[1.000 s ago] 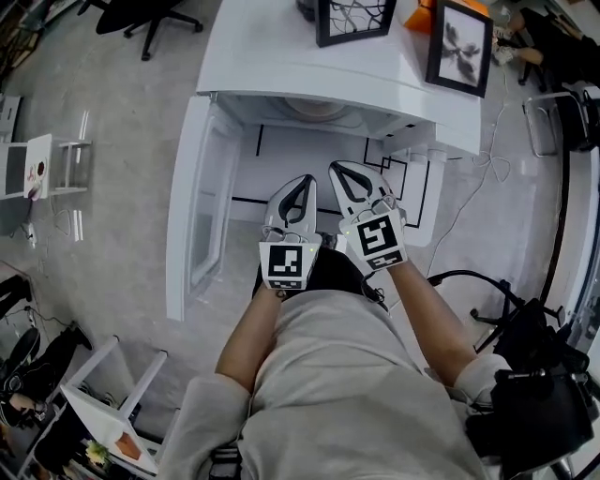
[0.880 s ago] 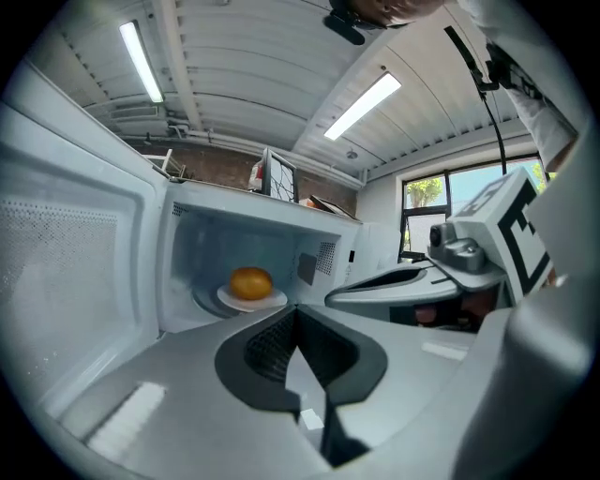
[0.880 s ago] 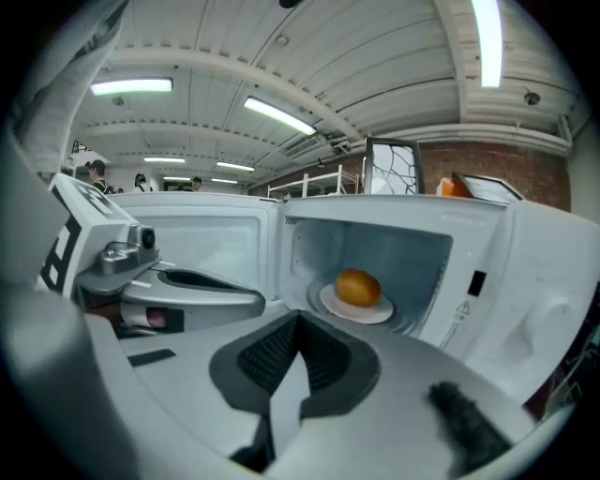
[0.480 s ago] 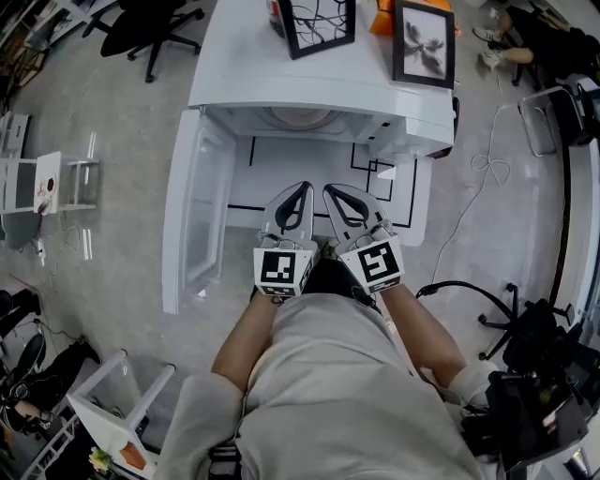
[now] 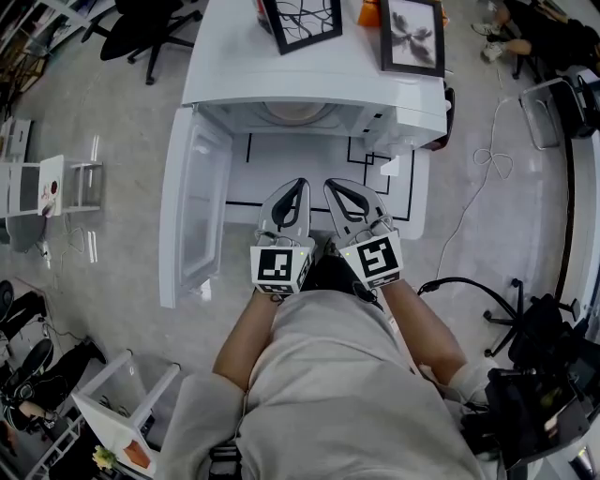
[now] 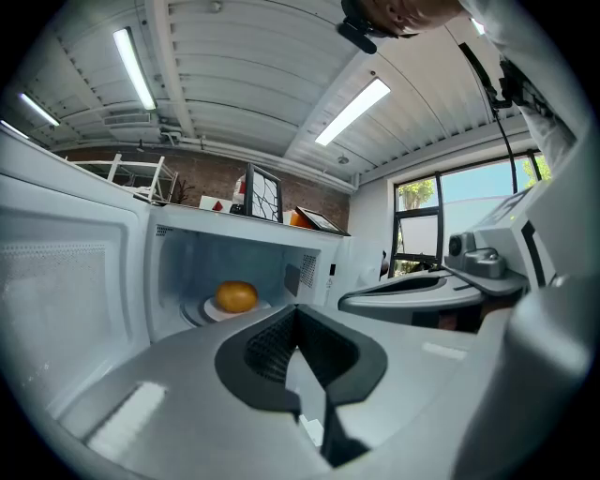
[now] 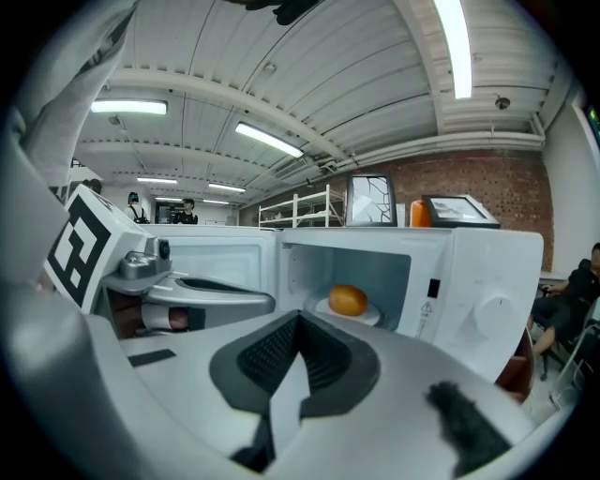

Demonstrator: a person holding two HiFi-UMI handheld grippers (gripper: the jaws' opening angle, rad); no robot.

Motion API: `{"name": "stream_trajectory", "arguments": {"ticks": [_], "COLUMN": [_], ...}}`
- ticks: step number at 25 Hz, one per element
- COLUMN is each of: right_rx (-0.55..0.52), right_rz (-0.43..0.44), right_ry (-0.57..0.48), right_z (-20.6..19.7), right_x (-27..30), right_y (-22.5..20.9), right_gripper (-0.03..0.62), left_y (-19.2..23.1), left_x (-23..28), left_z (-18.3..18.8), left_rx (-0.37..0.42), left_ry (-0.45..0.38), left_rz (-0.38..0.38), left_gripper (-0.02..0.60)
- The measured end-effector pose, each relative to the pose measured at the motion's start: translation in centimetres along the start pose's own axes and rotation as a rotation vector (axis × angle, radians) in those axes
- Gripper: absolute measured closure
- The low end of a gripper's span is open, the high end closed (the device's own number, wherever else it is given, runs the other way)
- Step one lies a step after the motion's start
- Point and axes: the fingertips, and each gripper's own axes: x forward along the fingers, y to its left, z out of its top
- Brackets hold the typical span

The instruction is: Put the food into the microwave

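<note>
An orange round piece of food (image 6: 235,296) lies on a white plate (image 7: 370,316) inside the white microwave (image 5: 309,70); the right gripper view also shows the food (image 7: 348,300). The microwave door (image 5: 192,216) stands wide open to the left. My left gripper (image 5: 302,181) and right gripper (image 5: 330,183) hover side by side in front of the opening, well short of it. Both are shut with nothing between the jaws, as seen at the left gripper (image 6: 298,309) and the right gripper (image 7: 298,319). In the head view the microwave's top hides the food.
Two framed pictures (image 5: 300,21) (image 5: 412,36) and an orange object stand on the microwave. A white surface with black lines (image 5: 281,169) lies below the opening. Office chairs (image 5: 141,19), a white rack (image 5: 56,178) and a floor cable (image 5: 487,159) surround the spot.
Both grippers have risen a little in front of the microwave, and the right one has turned slightly. Their jaws have stayed shut. The food has not moved.
</note>
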Motion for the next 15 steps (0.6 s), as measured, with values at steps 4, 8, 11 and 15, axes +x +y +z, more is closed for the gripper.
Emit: {"name": "stream_trajectory", "arguments": {"ticks": [4,8,11,15], "right_rx": [0.001,-0.001,0.005,-0.003], "right_rz": [0.003,0.002,0.005,0.016], "right_ry": [-0.006,-0.008,-0.011,-0.010], "right_z": [0.14,-0.03,-0.07,-0.10], "right_x": [0.06,0.13,0.22,0.19], "right_y": [-0.11,-0.26,-0.11,-0.13], "right_gripper": [0.583,0.583,0.583,0.583], "left_y": [0.21,0.45,0.55,0.39], "left_x": [-0.07,0.23,0.15,0.18], "left_z": [-0.11,-0.07,-0.04,-0.36], "left_rx": [0.001,0.008,0.014,0.006], "left_ry": [0.007,0.009,0.014,0.027], "left_rz": [0.017,0.026,0.029,0.032], "left_gripper": [0.574,0.574,0.574,0.574]}}
